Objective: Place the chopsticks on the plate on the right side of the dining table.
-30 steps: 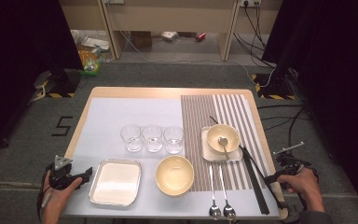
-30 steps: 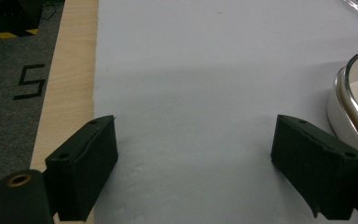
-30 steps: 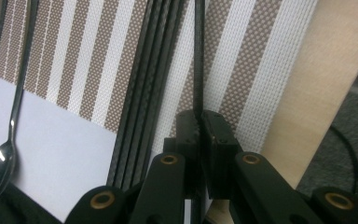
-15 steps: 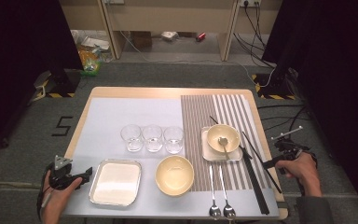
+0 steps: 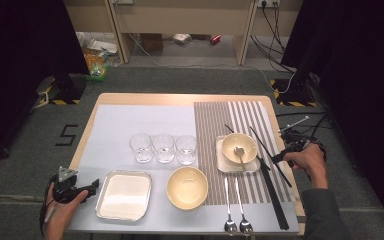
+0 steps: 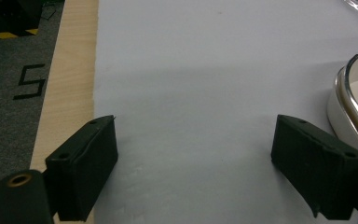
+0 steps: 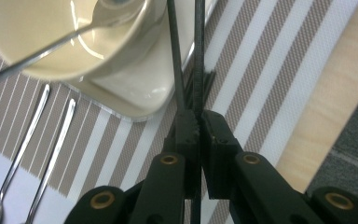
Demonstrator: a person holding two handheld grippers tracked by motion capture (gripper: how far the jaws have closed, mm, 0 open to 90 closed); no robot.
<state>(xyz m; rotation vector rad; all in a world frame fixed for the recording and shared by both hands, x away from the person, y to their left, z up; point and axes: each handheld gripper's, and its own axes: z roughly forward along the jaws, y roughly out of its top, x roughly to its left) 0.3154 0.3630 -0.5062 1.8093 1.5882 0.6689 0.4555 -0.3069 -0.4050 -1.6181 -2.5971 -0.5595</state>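
The right gripper [image 5: 280,156] has its black jaws pressed together on a thin black chopstick [image 7: 198,56], a straight slender rod held near one end and lifted off the striped woven placemat [image 5: 272,112] at the right of the tabletop [image 5: 145,99]. A second, matching black chopstick [image 7: 175,51] runs just beside it. Both pass close to a glossy cream bowl [image 5: 239,147] that sits on a small square white plate [image 5: 223,165], with a metal spoon [image 5: 240,155] resting inside. The left gripper [image 5: 82,190] rests at the near left edge, its blocky jaws spread wide over smooth pale blue matting with nothing between them, just beside a shiny rectangular metal tray [image 5: 125,195]. Three clear glasses [image 5: 163,148] stand in a row mid-table.
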